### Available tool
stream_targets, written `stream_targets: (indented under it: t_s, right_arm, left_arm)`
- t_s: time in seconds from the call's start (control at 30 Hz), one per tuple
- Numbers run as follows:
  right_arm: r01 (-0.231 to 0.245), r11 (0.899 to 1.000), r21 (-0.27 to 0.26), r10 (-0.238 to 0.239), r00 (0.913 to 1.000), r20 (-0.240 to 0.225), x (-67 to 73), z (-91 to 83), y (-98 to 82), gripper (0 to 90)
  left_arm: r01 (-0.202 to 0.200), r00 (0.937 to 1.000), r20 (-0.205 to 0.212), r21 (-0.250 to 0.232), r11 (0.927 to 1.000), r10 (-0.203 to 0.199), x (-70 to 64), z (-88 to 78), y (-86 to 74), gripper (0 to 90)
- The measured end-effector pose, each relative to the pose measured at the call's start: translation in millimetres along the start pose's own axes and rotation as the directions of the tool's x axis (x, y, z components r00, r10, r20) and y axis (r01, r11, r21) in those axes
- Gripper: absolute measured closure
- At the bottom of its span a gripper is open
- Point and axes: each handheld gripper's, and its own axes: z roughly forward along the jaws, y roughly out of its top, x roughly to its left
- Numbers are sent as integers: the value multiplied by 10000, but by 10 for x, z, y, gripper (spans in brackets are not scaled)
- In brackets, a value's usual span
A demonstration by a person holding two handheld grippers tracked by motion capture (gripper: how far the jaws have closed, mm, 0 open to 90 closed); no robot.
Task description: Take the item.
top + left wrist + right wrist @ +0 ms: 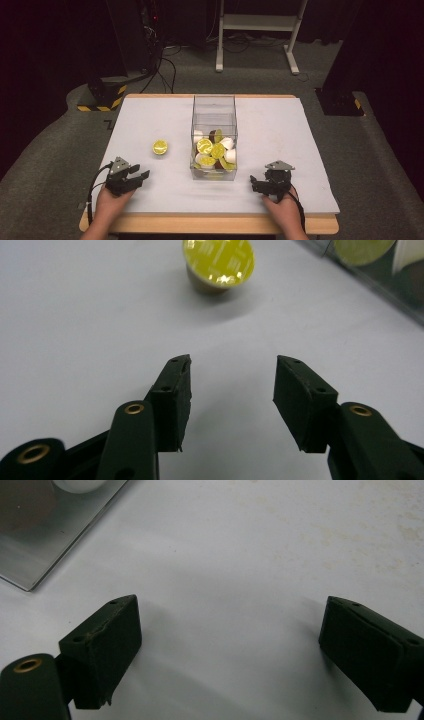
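Observation:
A yellow-lidded capsule (160, 147) lies alone on the white table top (280, 130), left of a clear plastic box (214, 107). The box holds several yellow, white and brown capsules. My left gripper (141, 171) rests at the near left, open, with a narrow gap and nothing between its jaws. In the left gripper view the gripper (232, 390) points at the capsule (219, 260), which lies a little way ahead. My right gripper (256, 182) rests at the near right, open wide and empty. The right gripper view shows that gripper (227, 635) over bare table, with the box's corner (45, 545) at upper left.
The box's wall (380, 280) crosses the upper right of the left gripper view. Beyond the table's far edge stand a white frame (257, 22), cables and black stands with yellow-striped feet (102, 97). The table's wooden front edge (210, 224) runs just under both hands.

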Motion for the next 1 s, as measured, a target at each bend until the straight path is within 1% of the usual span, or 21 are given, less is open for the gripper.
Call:
stream_targets:
  t_s: [0.03, 0.07, 0.1, 0.17, 0.2, 0.23, 0.3, 0.33, 0.4, 0.43, 0.47, 0.53, 0.57, 0.6, 0.7, 0.8, 1.0]
  right_arm:
    - [0, 10000, -1, 0, 10000, 0, 0, 0, 0, 97]
    - [1, 10000, 0, -1, 10000, -1, 0, 0, 0, 97]
    - [1, 10000, -1, -1, 10000, -1, 0, 0, 0, 97]
    - [1, 10000, -2, -1, 10000, -3, -1, 0, 0, 97]
    - [2, 10000, -2, -2, 10000, 2, 0, 0, 0, 97]
    - [-1, 10000, -2, 1, 10000, -3, 0, 0, 0, 97]
    - [1, 10000, -3, -1, 10000, 1, 0, 0, 0, 97]
    - [2, 10000, -4, -2, 10000, 4, 1, 0, -1, 97]
    - [4, 10000, -12, -4, 10000, 0, 1, 1, 0, 97]
    - [14, 10000, -9, -14, 10000, 2, 0, 1, 0, 97]
    - [15, 10000, -9, -15, 10000, 1, 0, 1, 0, 97]
    - [2, 10000, -13, -2, 10000, 1, 1, 1, 0, 97]
    - [2, 10000, -13, -2, 10000, 1, 1, 1, 0, 97]
    - [3, 10000, -15, -3, 10000, 4, 2, 1, 0, 97]
    - [5, 10000, -15, -5, 10000, 7, 2, 1, 0, 97]
    - [11, 10000, -23, -11, 10000, 28, 4, 1, -1, 97]
    - [15, 10000, -27, -15, 10000, 32, 5, 0, -1, 98]
  left_arm:
    - [0, 10000, 0, 0, 10000, 0, 0, 0, 0, 479]
    - [-397, 9989, -238, 415, 9983, 407, 14, 3, -65, 460]
    - [-521, 9984, -209, 378, 9979, 529, 4, -21, -86, 451]
    - [-577, 9978, -327, 227, 9981, 584, -9, -38, -110, 429]
    - [-544, 9979, -345, 168, 9984, 549, -5, -43, -120, 417]
    - [-547, 9978, -369, 262, 9982, 557, 6, -54, -122, 407]
    - [-395, 9985, -382, 111, 9992, 399, 1, -46, -128, 394]
    - [-218, 9989, -421, 35, 9998, 219, -2, -38, -129, 380]
    - [-359, 9989, -306, 217, 9991, 365, 11, -46, -125, 355]
    - [-359, 9989, -306, 217, 9991, 365, 11, -46, -125, 333]
    - [-457, 9986, -268, 245, 9987, 464, 2, -40, -131, 317]
    - [-469, 9986, -232, 261, 9986, 476, 6, -43, -131, 310]
    - [-297, 9995, -135, 233, 9993, 300, 1, -39, -131, 310]
    - [-464, 9989, -49, 381, 9982, 466, 9, -43, -129, 276]
    - [-384, 9992, -54, 323, 9987, 386, -1, -37, -132, 272]
    - [-516, 9986, -39, 411, 9978, 518, 3, -42, -133, 271]
    - [-561, 9984, -47, 421, 9975, 563, 4, -42, -133, 271]
